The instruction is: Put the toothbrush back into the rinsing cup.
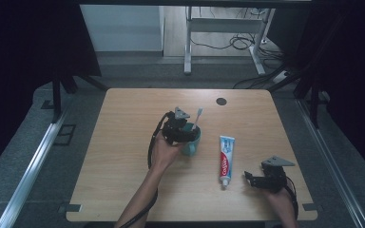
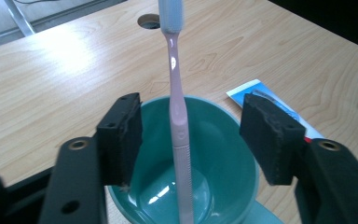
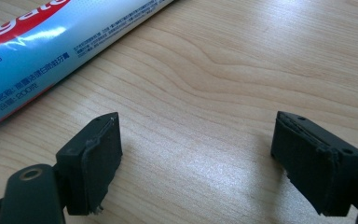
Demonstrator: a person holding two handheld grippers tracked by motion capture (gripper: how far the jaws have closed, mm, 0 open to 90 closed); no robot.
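A pink toothbrush (image 2: 178, 107) stands upright in a teal cup (image 2: 214, 140) near the middle of the wooden table (image 1: 123, 142). My left gripper (image 2: 193, 133) is open just above the cup's rim, a black pad on each side of the handle, and neither pad touches it. From above, the left gripper (image 1: 183, 128) covers the cup (image 1: 191, 145), and the toothbrush (image 1: 198, 116) head sticks up behind it. A toothpaste tube (image 1: 225, 159) lies flat to the right of the cup. My right gripper (image 3: 196, 154) rests open low over bare wood beside the tube (image 3: 51, 42), holding nothing.
A round cable hole (image 1: 221, 101) sits near the table's far edge. Beyond the table stand a metal desk frame (image 1: 188, 42) and floor cables. The right gripper (image 1: 266, 178) is close to the front right corner of the table.
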